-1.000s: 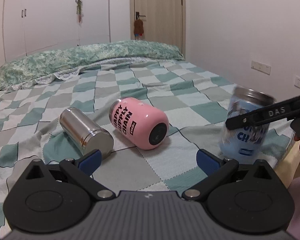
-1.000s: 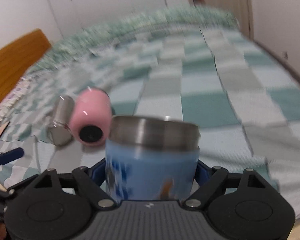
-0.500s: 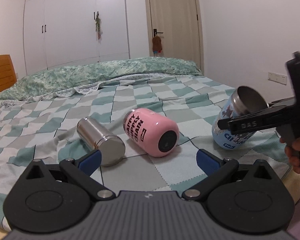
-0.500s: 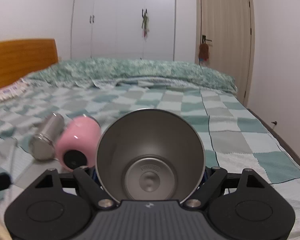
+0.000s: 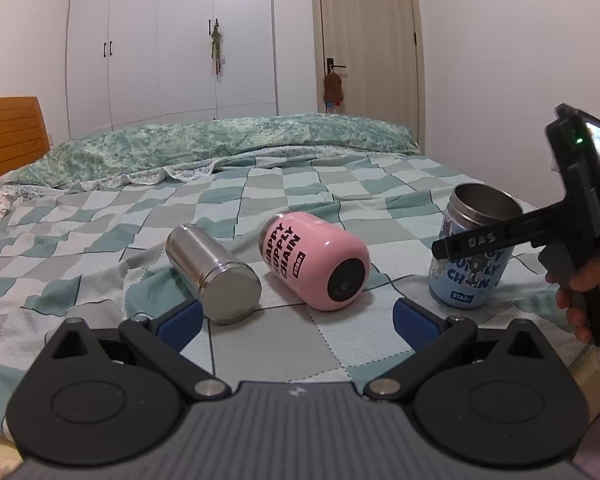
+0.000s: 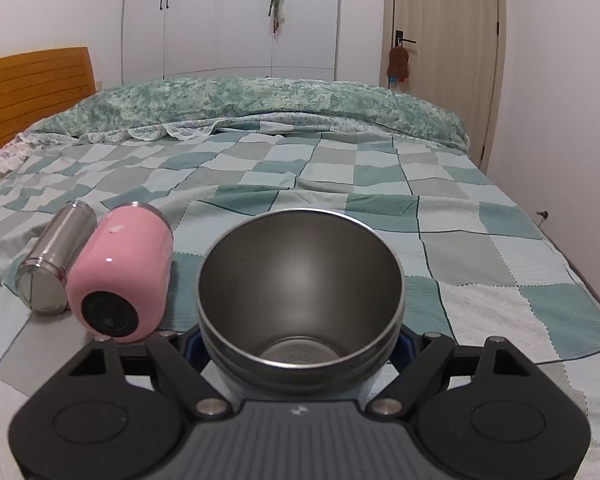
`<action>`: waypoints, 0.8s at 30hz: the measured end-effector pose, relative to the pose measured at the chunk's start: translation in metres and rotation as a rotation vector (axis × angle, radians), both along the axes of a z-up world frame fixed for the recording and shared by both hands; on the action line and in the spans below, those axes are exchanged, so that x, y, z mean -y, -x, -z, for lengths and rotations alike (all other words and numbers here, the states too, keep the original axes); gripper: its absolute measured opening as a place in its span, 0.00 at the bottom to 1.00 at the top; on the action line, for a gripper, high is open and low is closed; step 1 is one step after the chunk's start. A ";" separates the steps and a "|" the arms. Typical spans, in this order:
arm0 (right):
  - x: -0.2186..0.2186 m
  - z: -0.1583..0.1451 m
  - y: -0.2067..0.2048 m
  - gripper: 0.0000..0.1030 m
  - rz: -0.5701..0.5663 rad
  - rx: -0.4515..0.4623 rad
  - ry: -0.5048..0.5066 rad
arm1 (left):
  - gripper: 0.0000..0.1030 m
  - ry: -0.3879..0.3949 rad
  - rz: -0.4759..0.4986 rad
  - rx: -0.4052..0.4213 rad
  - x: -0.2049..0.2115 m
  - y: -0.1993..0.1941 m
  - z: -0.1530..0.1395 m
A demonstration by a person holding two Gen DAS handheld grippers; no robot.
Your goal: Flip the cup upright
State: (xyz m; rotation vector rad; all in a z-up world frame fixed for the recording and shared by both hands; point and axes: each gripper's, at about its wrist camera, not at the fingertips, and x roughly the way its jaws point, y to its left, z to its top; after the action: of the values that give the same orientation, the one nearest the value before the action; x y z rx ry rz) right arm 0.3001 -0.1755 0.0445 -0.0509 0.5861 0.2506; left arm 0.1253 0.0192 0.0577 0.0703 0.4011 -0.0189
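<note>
Blue cup (image 5: 470, 268) held upright on bed (image 5: 260, 200).
It is clamped by the right claw (image 6: 300, 344); the left claw (image 5: 296, 316) is spread, gripping nothing.

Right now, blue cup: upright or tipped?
Nearly upright: the blue cup has its open mouth up and base at the bedspread, leaning slightly, gripped by the right hand-held gripper.

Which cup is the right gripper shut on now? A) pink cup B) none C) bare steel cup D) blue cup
D: the right gripper is closed around the blue cup, mouth up, while the pink cup and steel cup lie on their sides on the bed.
</note>
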 end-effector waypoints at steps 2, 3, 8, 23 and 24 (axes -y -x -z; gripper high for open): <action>0.009 -0.005 0.006 0.96 -0.008 0.015 -0.050 | 1.00 0.007 -0.001 0.015 0.000 0.004 -0.002; 0.013 -0.008 0.012 1.00 -0.010 0.035 -0.066 | 1.00 0.012 -0.002 0.023 -0.001 0.007 -0.004; 0.031 -0.019 0.053 1.00 -0.043 0.128 -0.104 | 1.00 0.055 0.001 0.085 0.000 0.031 -0.008; 0.057 0.015 0.203 1.00 -0.097 0.373 -0.056 | 1.00 0.104 -0.013 0.206 0.023 0.094 0.030; 0.057 0.018 0.206 1.00 -0.095 0.377 -0.054 | 1.00 0.102 -0.020 0.210 0.024 0.095 0.033</action>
State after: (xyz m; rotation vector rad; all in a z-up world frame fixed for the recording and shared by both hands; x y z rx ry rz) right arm 0.0939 -0.2326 0.0267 -0.0720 0.2016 0.3393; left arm 0.0302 -0.0049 0.0246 -0.0328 0.1906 -0.0121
